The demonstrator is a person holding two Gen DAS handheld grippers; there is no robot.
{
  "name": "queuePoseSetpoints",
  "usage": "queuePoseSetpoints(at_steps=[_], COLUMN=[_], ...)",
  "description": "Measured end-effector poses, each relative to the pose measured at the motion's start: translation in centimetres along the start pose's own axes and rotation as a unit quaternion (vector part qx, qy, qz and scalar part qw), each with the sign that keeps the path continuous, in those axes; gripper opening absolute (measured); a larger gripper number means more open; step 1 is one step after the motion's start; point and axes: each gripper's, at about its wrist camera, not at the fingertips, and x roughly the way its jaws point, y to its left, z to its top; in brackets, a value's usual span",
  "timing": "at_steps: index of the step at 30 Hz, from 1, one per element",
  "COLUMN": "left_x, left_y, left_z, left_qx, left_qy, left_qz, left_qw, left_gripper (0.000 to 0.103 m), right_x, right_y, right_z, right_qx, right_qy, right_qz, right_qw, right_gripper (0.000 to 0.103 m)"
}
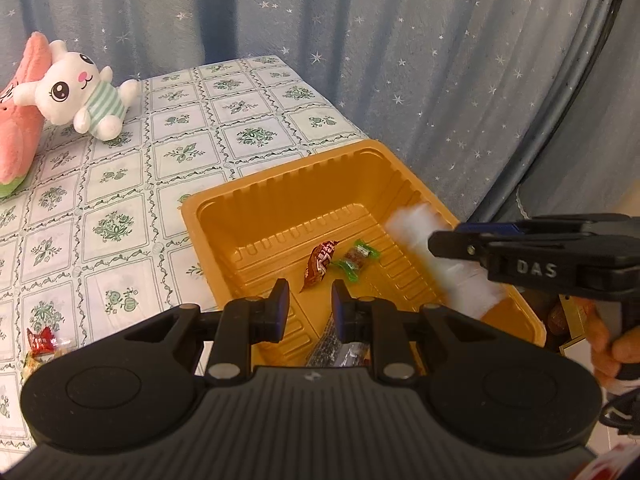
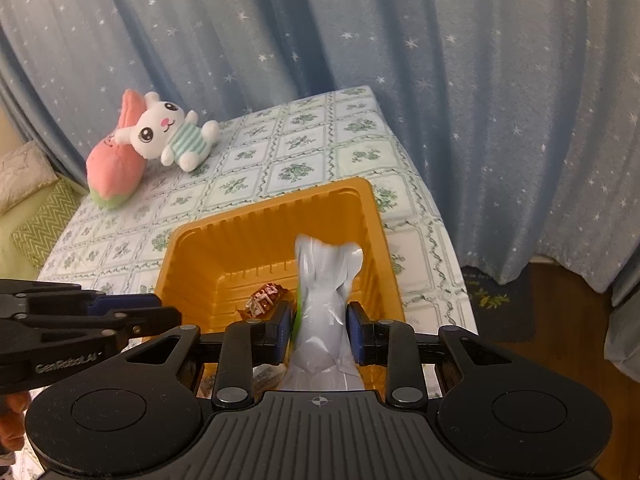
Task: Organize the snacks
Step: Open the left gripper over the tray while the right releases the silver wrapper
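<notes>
An orange plastic tray [image 1: 280, 192] stands on the tablecloth near the table's right edge; it also shows in the right wrist view [image 2: 192, 248]. In it lie a brown-red candy [image 1: 319, 265], a green-wrapped candy [image 1: 356, 261] and a dark packet [image 1: 340, 346] at the near end. My right gripper [image 2: 318, 328] is shut on a white snack packet [image 2: 326, 280] and holds it over the tray's right side; the packet looks blurred in the left wrist view [image 1: 440, 264]. My left gripper [image 1: 310, 306] is open and empty over the tray's near wall.
A white plush rabbit [image 1: 80, 94] leans on a pink plush [image 1: 18, 120] at the table's far left. A red candy [image 1: 40, 340] and another wrapper [image 1: 32, 362] lie on the cloth left of my left gripper. Starred curtains hang behind.
</notes>
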Motion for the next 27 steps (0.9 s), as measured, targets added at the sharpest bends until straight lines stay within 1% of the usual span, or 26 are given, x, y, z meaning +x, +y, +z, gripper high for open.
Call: queuePoseSetpoints(at_steps=[3,5,7,12,14,17,19,27], left_x=[-0.5,-1.0,-1.4,-2.7,-3.3,-4.2,-4.8,-7.2], left_y=[0.1,0.1,0.1,-0.2,-0.4,-0.6,-0.7,-0.6], left_z=[-0.3,-0.6,-0.8,-1.4,-1.7,-2.2,-2.6,-4.6], left_qx=[-0.002,-0.003,-0.004,-0.002,-0.001,0.001,0.002,0.006], left_qy=[-0.002,-0.004,-0.005,-0.011,-0.013,-0.016,-0.019,-0.022], left_qz=[0.000,-0.001,-0.004,-0.012,-0.014,-0.019,-0.022,-0.029], left_qw=[1.0000,1.0000,1.0000,0.9999,0.9998,0.9997,0.9996,0.9993], left_gripper=[0.024,0.025,0.026,0.031,0.033,0.034,0.034,0.035], right_x=[0.2,-0.1,-0.7,-2.2,-2.9,-4.0,-4.8,-7.8], right_y=[0.4,0.6,0.7,1.1,1.2,1.4,1.6,2.7], right_z=[-0.1,-0.3,-0.7,-1.8,-2.2,-3.0,-3.5,-5.2], right_qx=[-0.006,-0.004,-0.005,-0.001,0.002,0.009,0.013,0.018], right_qy=[0.004,0.002,-0.003,-0.003,-0.005,-0.009,-0.012,-0.025], right_qz=[-0.012,-0.010,-0.010,-0.009,-0.011,-0.012,-0.013,-0.023], right_qw=[1.000,1.000,1.000,1.000,1.000,1.000,1.000,0.999], right_gripper=[0.032,0.047,0.055,0.061,0.066,0.071,0.072,0.073])
